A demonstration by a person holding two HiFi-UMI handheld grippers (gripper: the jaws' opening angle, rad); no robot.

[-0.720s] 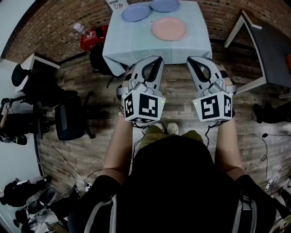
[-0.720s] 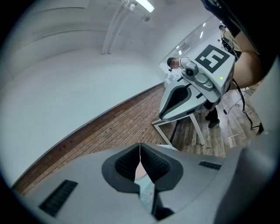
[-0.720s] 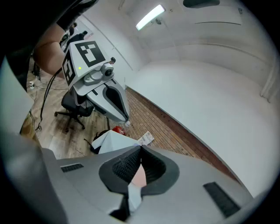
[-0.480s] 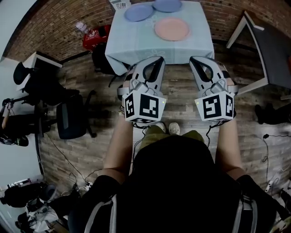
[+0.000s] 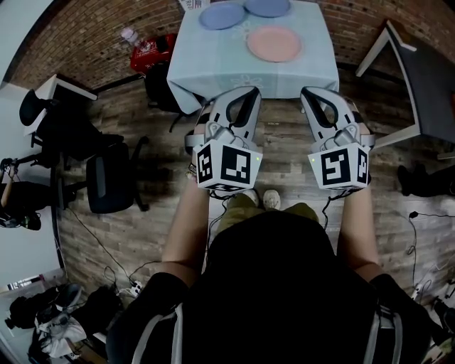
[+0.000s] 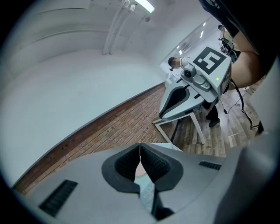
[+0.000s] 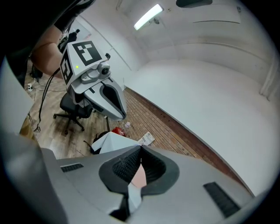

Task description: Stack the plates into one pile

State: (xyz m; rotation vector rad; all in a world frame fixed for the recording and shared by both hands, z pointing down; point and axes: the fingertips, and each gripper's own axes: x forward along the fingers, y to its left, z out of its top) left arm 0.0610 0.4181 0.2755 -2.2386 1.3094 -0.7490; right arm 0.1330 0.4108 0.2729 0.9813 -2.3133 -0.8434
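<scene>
Three plates lie apart on the pale blue tablecloth at the top of the head view: a pink plate nearest me and two blue plates behind it. My left gripper and right gripper hover side by side over the wooden floor, just short of the table's near edge. Both are shut and hold nothing. In the left gripper view the jaw tips meet; in the right gripper view they meet too, with a sliver of the pink plate showing past them.
A black office chair stands at the left, and a red bag sits by the table's left corner. A dark table with white legs stands at the right. Cables and gear litter the floor at the lower left. A brick wall runs behind the table.
The table and plates have drifted slightly up and to the right in the head view. Both grippers stay shut and side by side.
</scene>
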